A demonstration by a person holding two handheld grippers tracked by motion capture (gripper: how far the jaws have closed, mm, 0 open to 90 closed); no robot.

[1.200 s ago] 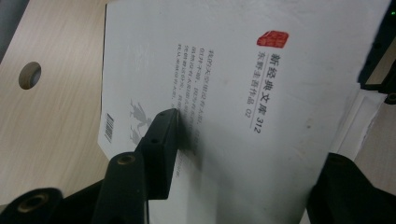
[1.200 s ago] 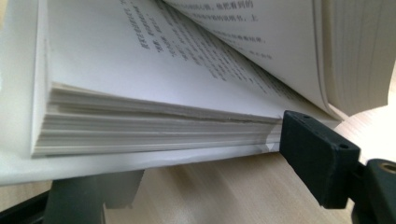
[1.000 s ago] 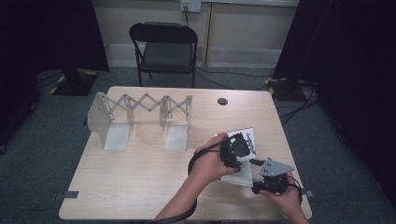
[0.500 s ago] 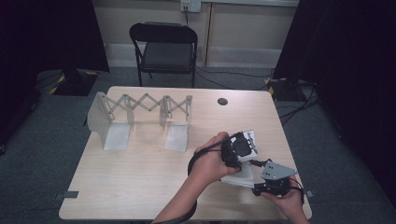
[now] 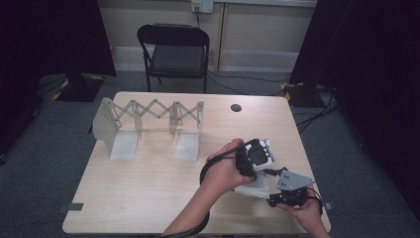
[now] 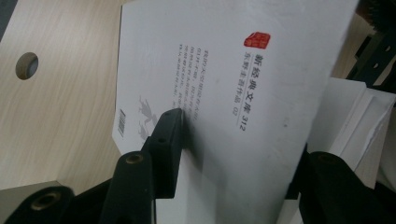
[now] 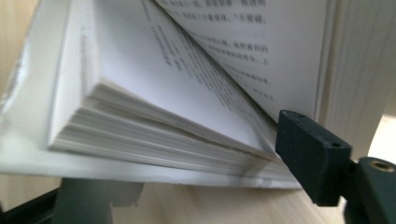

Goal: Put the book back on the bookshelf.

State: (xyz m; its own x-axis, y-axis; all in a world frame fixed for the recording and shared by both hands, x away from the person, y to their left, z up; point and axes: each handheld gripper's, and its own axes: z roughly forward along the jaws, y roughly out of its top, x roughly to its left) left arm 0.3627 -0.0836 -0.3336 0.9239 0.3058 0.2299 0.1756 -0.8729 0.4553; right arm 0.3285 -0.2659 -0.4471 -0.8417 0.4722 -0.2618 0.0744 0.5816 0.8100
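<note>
1. Dark curtains and a grey carpet surround a pale wooden table (image 5: 148, 188); a black folding chair (image 5: 174, 49) stands behind its far edge.
2. On the table, well to the left of the book (image 5: 257, 184), stands a white accordion rack (image 5: 148, 124). A small round hole (image 5: 236, 107) in the tabletop lies beyond the book, toward the chair.
3. The book itself, white-covered, lies open near the table's front right corner, between the person's two hands.
4. The left gripper (image 5: 255, 154) sits at the book's far side. In the left gripper view its jaws straddle the raised cover (image 6: 243, 84), one jaw pressed against the printed face and the other behind the cover's edge, so it grips the cover.
5. The right gripper (image 5: 289, 191) is at the book's near right edge. In the right gripper view one jaw lies under the stacked pages (image 7: 154, 135) and the other stands beside the lifted leaves; whether it clamps them I cannot tell.
</note>
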